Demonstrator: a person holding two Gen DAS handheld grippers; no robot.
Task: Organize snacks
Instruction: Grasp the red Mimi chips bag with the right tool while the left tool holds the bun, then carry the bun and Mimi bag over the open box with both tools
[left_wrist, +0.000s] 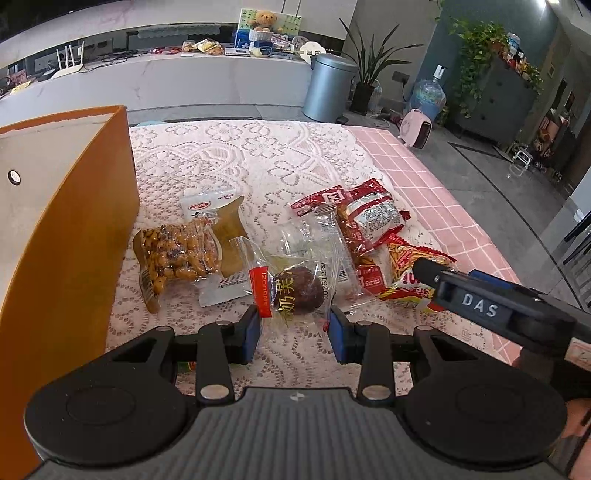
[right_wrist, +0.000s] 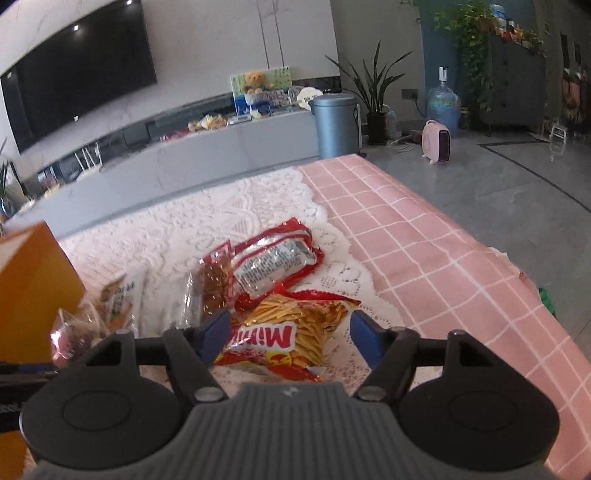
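Observation:
My left gripper (left_wrist: 295, 332) has its blue pads against the two side edges of a clear packet (left_wrist: 295, 291) that holds a round brown pastry and has a red strip. It is shut on that packet's near end. My right gripper (right_wrist: 291, 338) stands open, and a red and yellow bag of stick snacks (right_wrist: 295, 328) lies flat on the lace cloth between its fingers. In the left wrist view the right gripper's black fingers (left_wrist: 428, 269) hang over that same bag (left_wrist: 406, 273). A tall orange box (left_wrist: 74, 221) stands at the left.
Loose packets lie on the lace cloth: yellow nuts (left_wrist: 173, 254), a brown cake (left_wrist: 229, 229), and red packets (right_wrist: 277, 258) beyond the stick snacks. The pink checked tablecloth (right_wrist: 424, 258) runs to the table's right edge, with the floor beyond. The orange box (right_wrist: 33, 277) blocks the left.

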